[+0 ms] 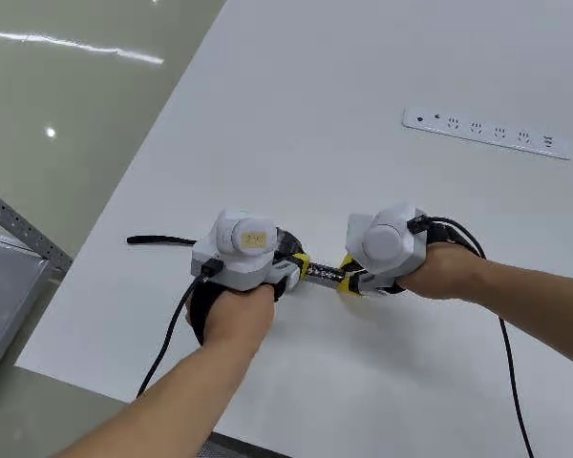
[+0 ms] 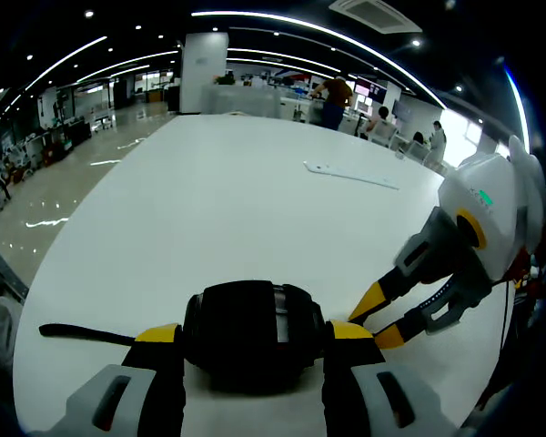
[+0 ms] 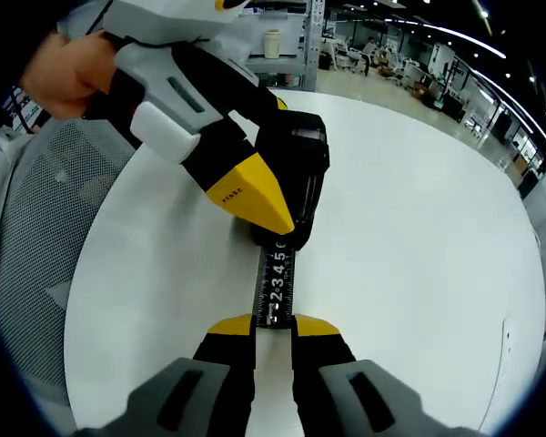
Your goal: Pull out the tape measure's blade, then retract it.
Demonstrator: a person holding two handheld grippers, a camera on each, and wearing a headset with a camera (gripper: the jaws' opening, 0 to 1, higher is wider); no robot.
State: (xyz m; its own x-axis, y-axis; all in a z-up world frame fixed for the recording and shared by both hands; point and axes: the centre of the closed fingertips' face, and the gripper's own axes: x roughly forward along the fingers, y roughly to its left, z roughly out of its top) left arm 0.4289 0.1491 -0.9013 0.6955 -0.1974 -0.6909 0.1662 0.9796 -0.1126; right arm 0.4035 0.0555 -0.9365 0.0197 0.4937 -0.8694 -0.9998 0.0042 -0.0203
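white bench [image 1: 315,114], blade [image 3: 276,284] marked 2-3-4-5

Left gripper [image 1: 288,265]: white moulded housing, yellowish label [image 1: 255,239] affixed on top; jaws black, tipped yellow, small dark lettering [image 3: 229,194] printed on one tip. Right gripper [image 1: 351,279]: rounded white housing, green marking [image 2: 485,196] applied. Left cable [image 1: 167,336], right cable [image 1: 509,377]: black, attached at housings.

Matt black plastic tape measure case [image 2: 252,326]; smooth, faintly glossy blade [image 3: 277,282]; smooth matt white table [image 1: 315,114].
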